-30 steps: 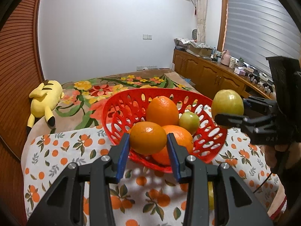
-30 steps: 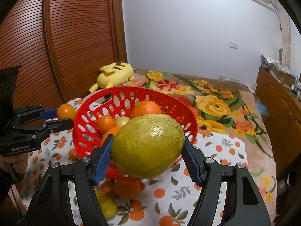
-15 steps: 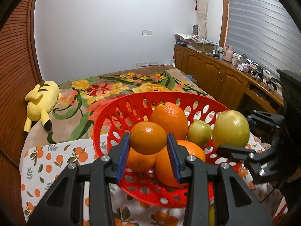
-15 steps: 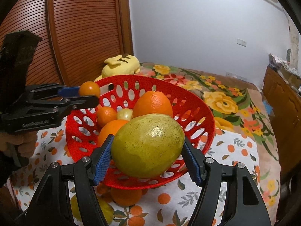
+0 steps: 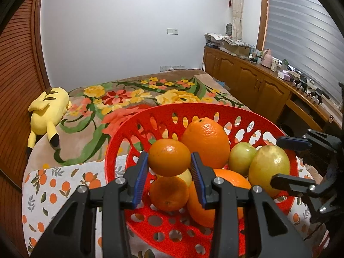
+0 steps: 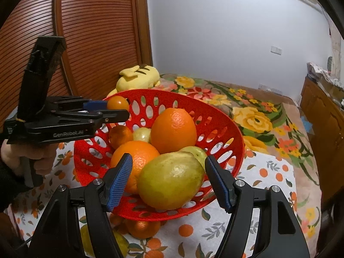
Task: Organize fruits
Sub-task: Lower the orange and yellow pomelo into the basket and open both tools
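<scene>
Left claw [image 5: 169, 167] is clamped on a small round orange tangerine [image 5: 169, 157], blue pads pressing its flanks, and I've got it hanging just over the near side of the red perforated plastic basket [image 5: 120, 148]. Right claw [image 6: 168, 179] stands about half open, and its blue pads look just clear of the big yellow-green pomelo-like fruit [image 6: 171, 180], which seems to rest inside the basket's near wall.

My read: this is the drop step for the tangerine. Below it sit another small orange fruit [image 5: 168, 193] and two large oranges [image 5: 205, 142], so I'd lower into the gap beside them before opening, not from height, or it may bounce and roll out. I'd open gently and pull straight back so the pads don't drag it.

For the right side, I'd back away without nudging the pile.

More fruit waits on the orange-print cloth [image 6: 268, 172] under the basket's edge, over the flowered bed [image 6: 258, 116].
</scene>
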Motion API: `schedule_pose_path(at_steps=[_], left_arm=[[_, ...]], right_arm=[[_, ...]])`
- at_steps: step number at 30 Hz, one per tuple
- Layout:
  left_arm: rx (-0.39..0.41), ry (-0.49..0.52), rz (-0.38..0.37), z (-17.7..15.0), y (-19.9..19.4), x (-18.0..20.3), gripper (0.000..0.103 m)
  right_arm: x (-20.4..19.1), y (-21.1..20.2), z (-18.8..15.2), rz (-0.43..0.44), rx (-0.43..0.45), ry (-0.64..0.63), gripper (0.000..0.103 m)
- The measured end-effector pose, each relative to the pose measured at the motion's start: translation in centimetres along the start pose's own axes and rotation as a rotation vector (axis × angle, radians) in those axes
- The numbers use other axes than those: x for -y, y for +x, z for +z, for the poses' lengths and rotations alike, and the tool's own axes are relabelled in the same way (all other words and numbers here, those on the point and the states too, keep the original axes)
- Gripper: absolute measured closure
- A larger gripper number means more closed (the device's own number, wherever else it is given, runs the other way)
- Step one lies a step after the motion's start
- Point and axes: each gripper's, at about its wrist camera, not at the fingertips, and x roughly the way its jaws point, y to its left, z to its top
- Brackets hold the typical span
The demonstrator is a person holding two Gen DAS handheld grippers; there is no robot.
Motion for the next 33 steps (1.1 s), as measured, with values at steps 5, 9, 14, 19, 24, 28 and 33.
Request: schedule_pose_path(at_steps=[5, 9, 14, 19, 24, 28, 33], left_arm=[[-0.010, 0.007, 0.005, 0.3, 0.8, 0.1, 0.065], [-0.019, 0.013, 0.011, 0.4, 1.3, 0.3, 0.065], [-0.026, 0.016, 0.018, 0.6, 1.9, 0.2, 0.065], [-0.020, 0.016, 0.023, 1.0, 2.0, 0.2, 0.065], [-0.013, 0.019, 0.026, 1.1, 1.8, 0.4, 0.065], [-0.009, 0.022, 0.021, 1.0, 1.4, 0.6, 0.064], [-0.003, 0.025, 0.012, 0.1, -0.2, 1.1, 0.062]], right_arm=[[0.0, -0.7, -0.1, -0.005, 0.017, 0.005, 0.031], [-0.1, -1.2, -0.2, -0.012, 0.023, 0.007, 0.031], [-0.1, -1.5, -0.6, -0.017, 0.025, 0.017, 0.030], [0.0, -2.0, -1.1, -0.019, 0.030, 0.028, 0.030], [0.0, -2.4, -1.2, -0.022, 0.035, 0.032, 0.029], [-0.1, -2.8, -1.5, -0.027, 0.038, 0.037, 0.029], [0.0, -3.6, -2.1, -0.039, 0.043, 0.060, 0.029]])
